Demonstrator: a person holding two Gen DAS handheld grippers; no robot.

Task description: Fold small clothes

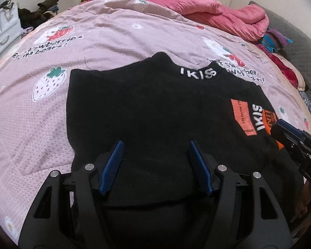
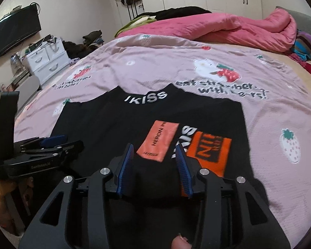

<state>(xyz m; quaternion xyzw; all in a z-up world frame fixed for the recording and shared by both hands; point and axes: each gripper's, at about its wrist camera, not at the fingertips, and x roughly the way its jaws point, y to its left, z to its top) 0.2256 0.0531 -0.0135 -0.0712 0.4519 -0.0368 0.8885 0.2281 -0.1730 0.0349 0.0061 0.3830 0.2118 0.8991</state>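
Black sweater [image 1: 147, 103] spread on a pink strawberry-print bedsheet [image 1: 105, 33], collar away from both tools, sides apparently already turned in so that the body forms a narrow rectangle. The left gripper [image 1: 156, 145] hangs over the near hem on the sweater's left half; its blue pads [image 1: 112, 166] stand apart with only flat cloth beneath the gap, nothing clamped. The right gripper [image 2: 154, 148] sits over the near hem on the other half; beyond its tips lie the coral patch [image 2: 159, 141] and, beside the right-hand pad, the orange patch [image 2: 211, 153]. Its jaws are likewise released, parted above the fabric, which is dark and slightly blurred there, so contact of the pads with the cloth cannot be told.

Step in hand, by judgement: taking hold of the bottom edge for the lengthwise fold, hem toward collar. The next move calls for both pairs of jaws to pinch the hem, gathering every layer at matched points either side of the centre line, then lift and carry forward together so the edge lands square near the "IKISS" lettering [image 2: 146, 97] without dragging the sheet.
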